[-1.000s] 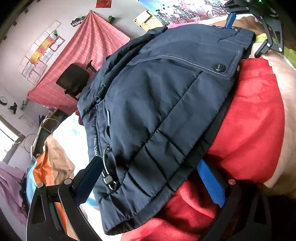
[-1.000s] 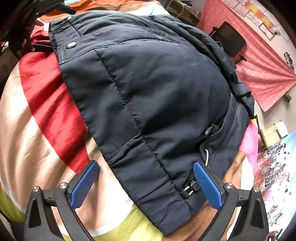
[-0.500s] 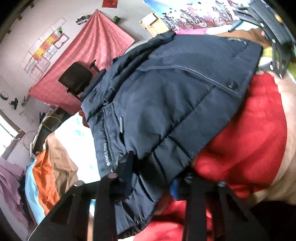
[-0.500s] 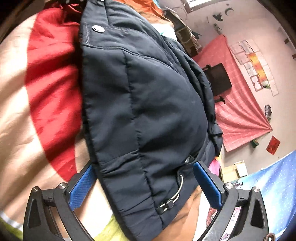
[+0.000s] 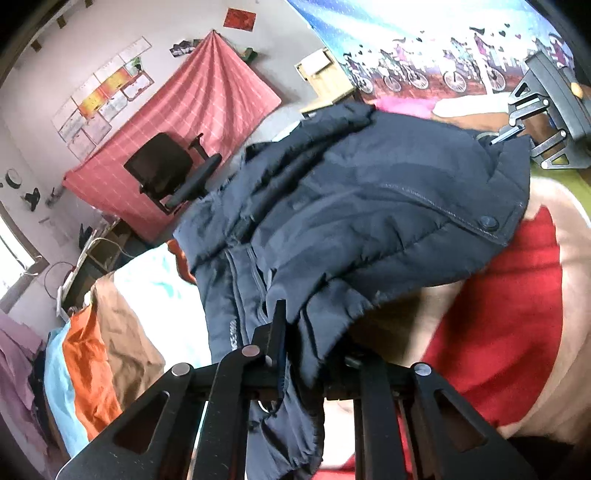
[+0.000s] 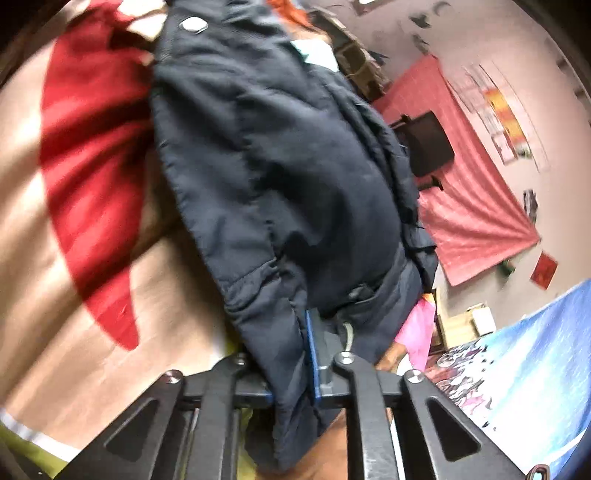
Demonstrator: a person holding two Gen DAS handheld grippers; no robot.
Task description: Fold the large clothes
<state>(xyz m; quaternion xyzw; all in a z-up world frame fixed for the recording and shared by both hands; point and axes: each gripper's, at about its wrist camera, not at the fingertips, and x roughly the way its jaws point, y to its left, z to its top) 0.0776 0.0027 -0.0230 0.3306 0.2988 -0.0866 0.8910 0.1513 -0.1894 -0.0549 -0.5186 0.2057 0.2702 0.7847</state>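
The navy padded jacket (image 5: 369,206) is lying bunched on a bed, on a blanket (image 5: 517,295) patterned in red and beige, and both hand-held grippers are gripping it at its near hem.

In the left wrist view, the left hand-held gripper (image 5: 310,354) is closing on a fold of the jacket's lower edge. The fabric is sitting between its jaws and spilling down over the frame below them, and a small metal ring on the hem is dangling just under the jaws. From there the jacket is stretching away and up toward the far right, where a snap button (image 5: 488,222) is showing on a stitched flap. At that far corner the right hand-held gripper (image 5: 517,134) is meeting the jacket's edge.

In the right wrist view, the right hand-held gripper (image 6: 295,354) is clenched on the jacket (image 6: 280,166), with a thick bundle of hem pinched between its blue pads (image 6: 312,350). The garment is running away from the jaws toward the top of the picture, where a snap button (image 6: 192,25) is lying near the blanket (image 6: 85,166). This view is somewhat blurred.

Beyond the bed, a black office chair (image 5: 170,170) is standing in front of a pink checked cloth (image 5: 192,110) pinned to the wall. Orange, brown and pale bedding (image 5: 110,332) is lying to the left of the jacket.
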